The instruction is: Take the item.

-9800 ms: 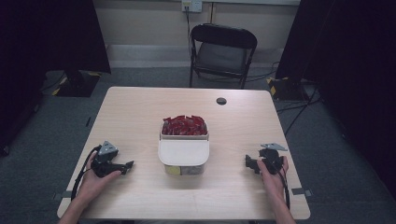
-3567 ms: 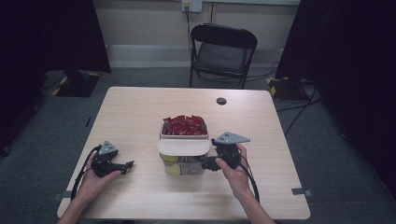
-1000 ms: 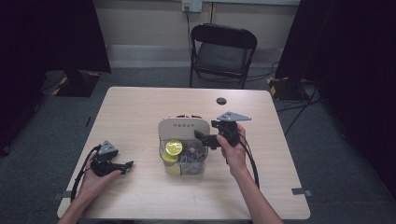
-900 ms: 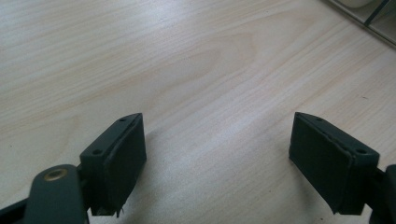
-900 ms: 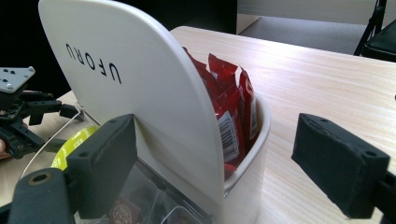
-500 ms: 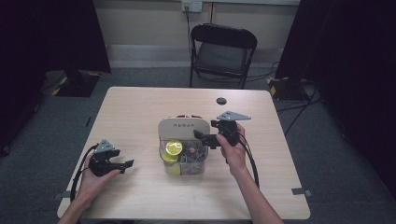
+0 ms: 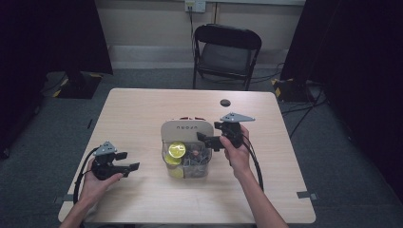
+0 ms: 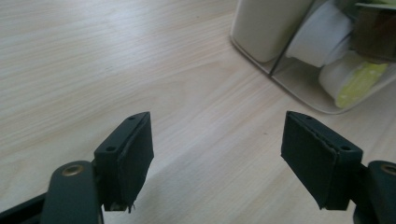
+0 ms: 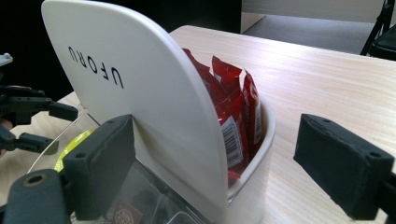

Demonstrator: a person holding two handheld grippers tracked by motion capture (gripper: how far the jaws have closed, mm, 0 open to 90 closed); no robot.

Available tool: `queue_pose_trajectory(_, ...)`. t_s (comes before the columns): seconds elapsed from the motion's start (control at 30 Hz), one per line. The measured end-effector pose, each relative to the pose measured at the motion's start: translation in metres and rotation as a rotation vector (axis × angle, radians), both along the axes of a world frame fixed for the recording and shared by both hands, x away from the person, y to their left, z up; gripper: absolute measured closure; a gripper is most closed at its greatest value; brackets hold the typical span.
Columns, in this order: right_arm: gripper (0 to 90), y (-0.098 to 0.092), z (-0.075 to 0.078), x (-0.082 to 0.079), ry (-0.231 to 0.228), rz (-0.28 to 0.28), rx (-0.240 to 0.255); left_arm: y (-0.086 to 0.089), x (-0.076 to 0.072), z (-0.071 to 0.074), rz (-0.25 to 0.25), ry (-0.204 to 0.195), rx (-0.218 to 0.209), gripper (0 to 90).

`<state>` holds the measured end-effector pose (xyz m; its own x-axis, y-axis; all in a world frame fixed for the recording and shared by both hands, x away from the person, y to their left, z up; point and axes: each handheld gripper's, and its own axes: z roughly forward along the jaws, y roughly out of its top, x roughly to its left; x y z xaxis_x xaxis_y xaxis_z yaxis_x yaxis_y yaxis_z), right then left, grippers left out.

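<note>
A storage box [image 7: 207, 164] stands mid-table with its white lid [image 7: 186, 128] swung upright. Its clear front holds cups, one with a yellow top [image 7: 177, 150]. Red packets [image 9: 236, 98] fill the white back part behind the lid [image 9: 154, 98]. My right gripper [image 7: 205, 140] is at the lid's right edge. It is open [image 9: 219, 158], with the lid standing just inside its left jaw and the other jaw far off. My left gripper [image 7: 128, 160] hovers low at the front left, short of the box [image 8: 299, 84]. It is open [image 8: 217, 158]; its jaws have just been closing, with nothing between them.
A small black round object [image 7: 225, 102] lies near the table's far edge. A black folding chair [image 7: 227, 52] stands beyond the table. Bare wood stretches between my left gripper and the box. Cables trail from both grippers toward the front edge.
The right gripper came in from the table's right side and the lid went from lying flat to standing upright. In the last second the left gripper rose a little and its jaws narrowed.
</note>
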<state>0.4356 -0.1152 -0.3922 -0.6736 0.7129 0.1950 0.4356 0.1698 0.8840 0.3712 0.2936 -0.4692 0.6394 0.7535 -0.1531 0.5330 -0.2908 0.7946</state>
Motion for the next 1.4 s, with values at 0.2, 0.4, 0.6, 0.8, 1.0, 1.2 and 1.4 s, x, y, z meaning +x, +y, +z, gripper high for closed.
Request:
queue_pose_trajectory(0.2,11.3,0.001,0.0,0.001,0.003,0.011,-0.006,-0.008,-0.002,0.011,-0.023,-0.023,-0.008,27.4)
queue_pose_trajectory(0.4,11.3,0.001,0.001,0.002,0.006,0.016,-0.01,-0.021,-0.006,0.023,-0.064,-0.049,-0.014,27.6)
queue_pose_trajectory(0.6,11.4,0.003,0.002,0.002,0.0,0.013,-0.018,-0.034,-0.008,0.037,-0.093,-0.08,-0.027,27.6)
queue_pose_trajectory(0.8,11.4,0.003,0.002,0.002,0.003,0.014,-0.013,-0.046,-0.005,0.047,-0.128,-0.081,-0.022,29.1)
queue_pose_trajectory(1.0,11.4,0.003,0.004,0.002,0.0,0.013,-0.016,-0.059,-0.002,0.061,-0.153,-0.116,-0.043,30.1)
queue_pose_trajectory(1.2,11.4,0.003,0.005,0.002,-0.004,0.013,-0.017,-0.074,0.001,0.07,-0.182,-0.125,-0.072,30.9)
queue_pose_trajectory(1.4,11.4,0.003,0.005,0.002,-0.004,0.013,-0.013,-0.084,0.003,0.074,-0.199,-0.138,-0.101,31.0)
